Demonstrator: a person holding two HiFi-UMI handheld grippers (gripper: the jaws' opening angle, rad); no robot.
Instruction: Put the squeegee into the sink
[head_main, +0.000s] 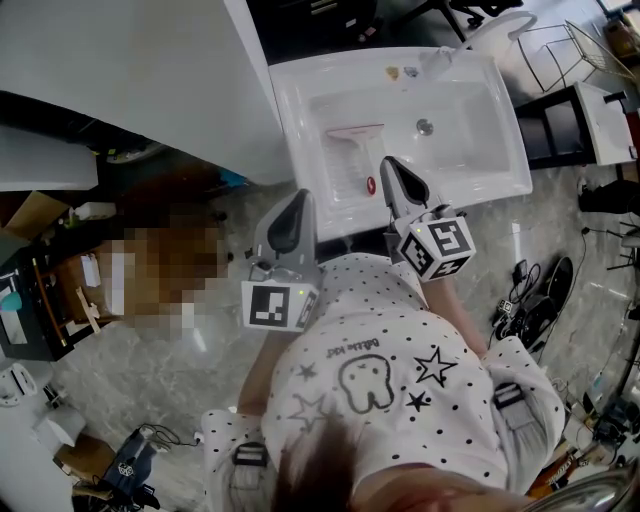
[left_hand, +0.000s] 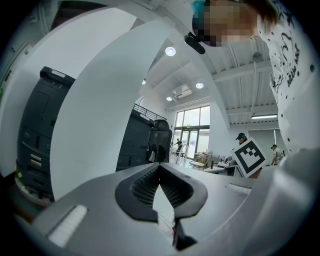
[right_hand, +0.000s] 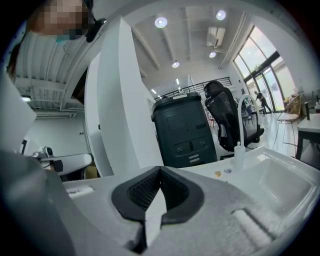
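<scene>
A squeegee (head_main: 352, 150) with a pink blade and pale handle lies flat inside the white sink (head_main: 500, 150), left of the drain (head_main: 425, 127). My right gripper (head_main: 388, 163) is shut and empty, its tip over the sink's front rim just right of the squeegee handle. My left gripper (head_main: 300, 196) hangs lower left, off the basin's front left corner, also shut with nothing in it. In the left gripper view the fingertips (left_hand: 159, 167) meet; in the right gripper view the tips (right_hand: 160, 170) touch too, with the sink (right_hand: 280, 180) at the right.
A white partition (head_main: 150, 70) stands left of the sink. A wire rack (head_main: 565, 45) and a dark cabinet (head_main: 560, 125) sit to its right. Cables (head_main: 530, 300) lie on the floor. A faucet (right_hand: 241, 115), a black bin (right_hand: 185, 130) and an office chair (right_hand: 225, 120) stand behind.
</scene>
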